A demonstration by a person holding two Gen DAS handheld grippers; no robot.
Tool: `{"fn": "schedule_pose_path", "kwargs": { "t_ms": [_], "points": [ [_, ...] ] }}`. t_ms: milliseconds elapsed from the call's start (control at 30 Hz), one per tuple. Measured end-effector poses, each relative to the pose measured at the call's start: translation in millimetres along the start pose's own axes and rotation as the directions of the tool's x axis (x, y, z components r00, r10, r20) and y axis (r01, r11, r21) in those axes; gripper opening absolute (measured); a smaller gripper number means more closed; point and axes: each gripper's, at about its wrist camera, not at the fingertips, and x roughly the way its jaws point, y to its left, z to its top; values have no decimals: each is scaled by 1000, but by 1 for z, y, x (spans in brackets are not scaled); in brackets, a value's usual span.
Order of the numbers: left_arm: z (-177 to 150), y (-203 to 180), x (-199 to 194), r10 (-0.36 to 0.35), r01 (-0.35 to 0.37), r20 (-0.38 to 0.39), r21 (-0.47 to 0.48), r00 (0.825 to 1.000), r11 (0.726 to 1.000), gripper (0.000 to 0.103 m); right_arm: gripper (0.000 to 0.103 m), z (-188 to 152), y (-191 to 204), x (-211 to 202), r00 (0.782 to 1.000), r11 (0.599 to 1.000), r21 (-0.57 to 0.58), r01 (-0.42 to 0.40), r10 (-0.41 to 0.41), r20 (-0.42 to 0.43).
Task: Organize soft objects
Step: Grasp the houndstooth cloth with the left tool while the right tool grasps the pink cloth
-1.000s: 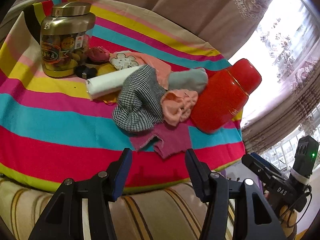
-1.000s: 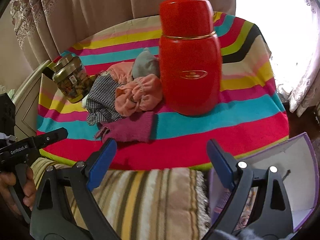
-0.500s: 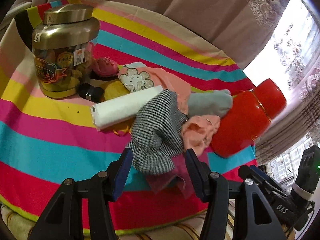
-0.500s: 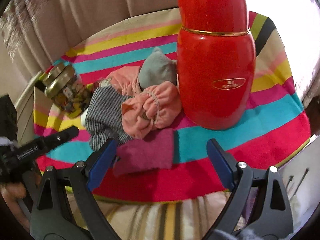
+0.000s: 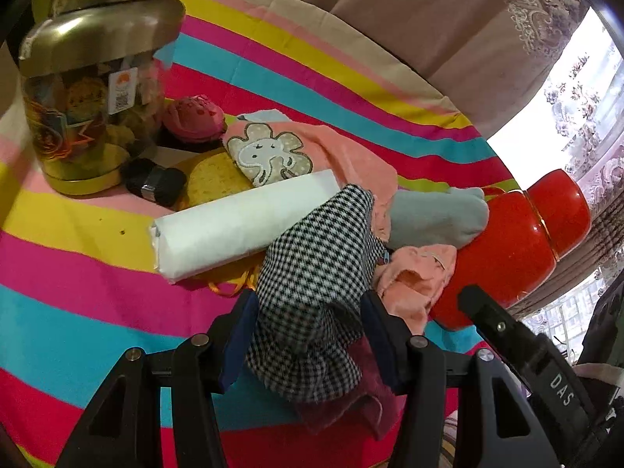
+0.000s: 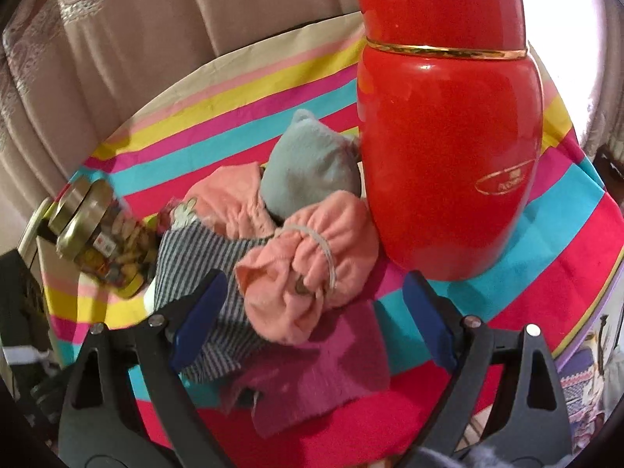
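A heap of soft things lies on the striped tablecloth (image 5: 78,292). My left gripper (image 5: 308,335) is open, its fingers on either side of the black-and-white checked cloth (image 5: 319,265); the pads do not squeeze it. A magenta cloth (image 5: 362,394) lies under it. My right gripper (image 6: 312,312) is open wide around the peach gathered bundle (image 6: 312,265), above the magenta cloth (image 6: 319,366). Behind the bundle lie a grey-blue soft piece (image 6: 308,167) and a pink garment with an elephant patch (image 5: 273,152). A white roll (image 5: 241,226) lies to the left.
A tall red flask (image 6: 448,136) stands right of the heap, touching the peach bundle. A gold-lidded jar (image 5: 89,89) stands at the back left, with a pink round object (image 5: 193,117) and a small black object (image 5: 156,183) beside it. Curtains hang behind the table.
Both grippers have moved forward and a little down to the heap. The checked cloth now lies between the left fingers and the peach bundle between the right ones. Neither opening changed.
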Motion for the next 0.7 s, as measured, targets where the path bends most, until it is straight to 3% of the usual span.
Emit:
{"fn": "schedule_pose_path", "kwargs": {
  "t_ms": [167,400,633,667,700],
  "points": [
    [3,4,11,-5,5,-2,-2,1000,1000,55,93,2,0,20,998,997,54,57,-57,-11],
    [-1,10,18,-25,25,-9,-1,1000,1000,24,93,2,2,42,994,989,96,111,-109,-28],
    [-5,10,11,-50,49,15,8,999,999,17,93,3,6,57,993,988,98,119,-117,-30],
    [-5,9,10,-54,54,17,9,998,999,16,91,3,6,60,992,988,98,120,-117,-38],
    [-6,9,9,-60,59,20,9,998,998,15,81,3,5,62,992,988,97,119,-115,-45]
  ]
}}
